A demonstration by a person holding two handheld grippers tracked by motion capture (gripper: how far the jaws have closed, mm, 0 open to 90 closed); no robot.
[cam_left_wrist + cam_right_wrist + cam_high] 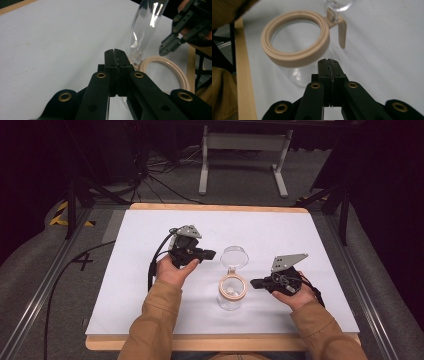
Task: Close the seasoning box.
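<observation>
high view: clear glass jar (231, 292), smooth beige ring rim.

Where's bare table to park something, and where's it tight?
Free: the white table beyond the jar and its open lid, up to the far wooden edge; also both outer flanks. Tight: the middle, where the left tool and right tool flank the jar.
</observation>
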